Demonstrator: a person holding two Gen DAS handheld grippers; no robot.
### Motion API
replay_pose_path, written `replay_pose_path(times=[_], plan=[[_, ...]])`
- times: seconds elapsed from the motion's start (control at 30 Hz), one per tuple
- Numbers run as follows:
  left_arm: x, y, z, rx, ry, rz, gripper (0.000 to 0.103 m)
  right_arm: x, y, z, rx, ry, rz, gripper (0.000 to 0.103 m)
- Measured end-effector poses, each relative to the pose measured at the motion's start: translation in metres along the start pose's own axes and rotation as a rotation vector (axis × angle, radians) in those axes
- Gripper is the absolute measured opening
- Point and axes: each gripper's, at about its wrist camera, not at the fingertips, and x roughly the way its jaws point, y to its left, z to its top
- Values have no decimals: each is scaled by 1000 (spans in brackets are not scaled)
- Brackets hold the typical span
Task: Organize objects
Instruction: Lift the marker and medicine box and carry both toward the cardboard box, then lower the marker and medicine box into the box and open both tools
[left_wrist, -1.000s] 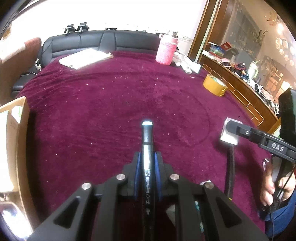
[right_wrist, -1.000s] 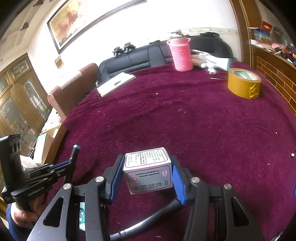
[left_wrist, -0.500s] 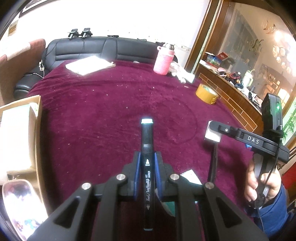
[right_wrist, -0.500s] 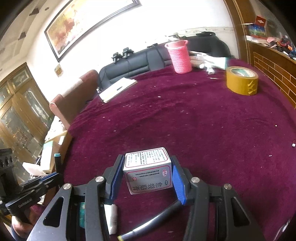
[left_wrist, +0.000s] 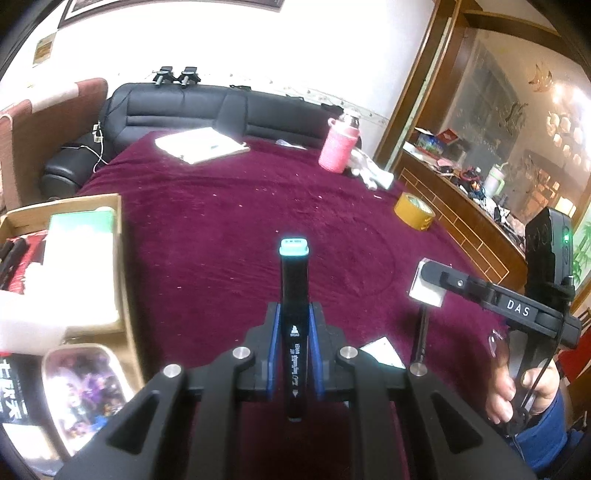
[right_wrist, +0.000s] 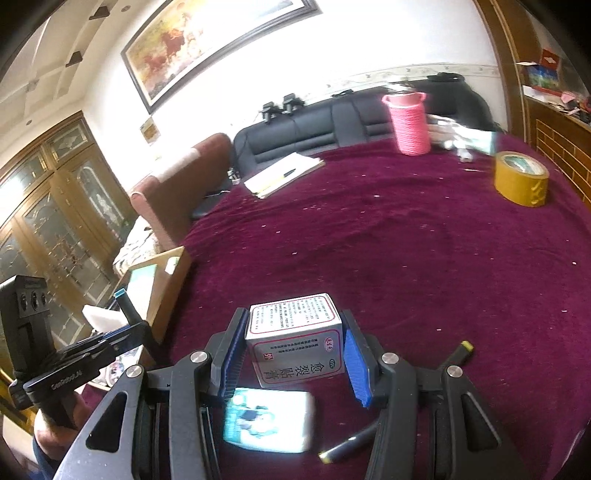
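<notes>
A wide surface (right_wrist: 424, 236) covered in maroon velvet filled the room's middle, with a black leather sofa (left_wrist: 207, 107) behind it and a framed painting (right_wrist: 207, 40) on the white wall. Toward the far edge stood a pink knitted holder (right_wrist: 408, 123), and near it lay an open notebook (left_wrist: 201, 144). A roll of yellow tape (right_wrist: 521, 178) sat near the surface's right edge beside a wooden, brick-patterned ledge.

The left gripper (left_wrist: 294, 325) had its jaws closed tight on a black marker (left_wrist: 294, 295), which pointed forward and up past the blue pads, its pale teal cap end clear of the velvet. To its left, off the surface's edge, sat a cardboard box (left_wrist: 118, 258) holding a green-and-white package and other goods, with a glossy pouch (left_wrist: 83, 387) below it.

The right gripper (right_wrist: 293, 354) held a small white carton (right_wrist: 295, 336) printed with red-bordered Chinese text, its blue pads pressing on both sides at roughly half their spread; the carton was lifted above the velvet. Beneath it lay a blurred card or packet (right_wrist: 269, 421) with a teal picture, and two dark pens with yellow ends (right_wrist: 458, 350) rested on the velvet nearby. In the left wrist view, the person's hand (left_wrist: 513, 391) gripped the right gripper's handle, a blue sleeve below it.
</notes>
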Motion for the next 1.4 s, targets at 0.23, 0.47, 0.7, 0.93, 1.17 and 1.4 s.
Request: replay_pose_path(times=[0.23,0.47,0.7,0.93,1.17,1.4], plan=[[-23,19,1,-31,-36,6,14,4,21,4,-5,30,44,54],[-61,48,3,-77,-84,38,14,13,64,12,-69,68,118,54],[-98,93,3,-131,-119,105,17,42,125,19,-138,144,210,54],[-116,135,6,-193,-136,132,17,68,177,9,-211,189,259,54],[-108,169,14,-253,-117,113,18,106,202,-13,-230,262,271,54],[-87,190,35,-264,-83,145,20,120,206,-22,-222,292,274,54]])
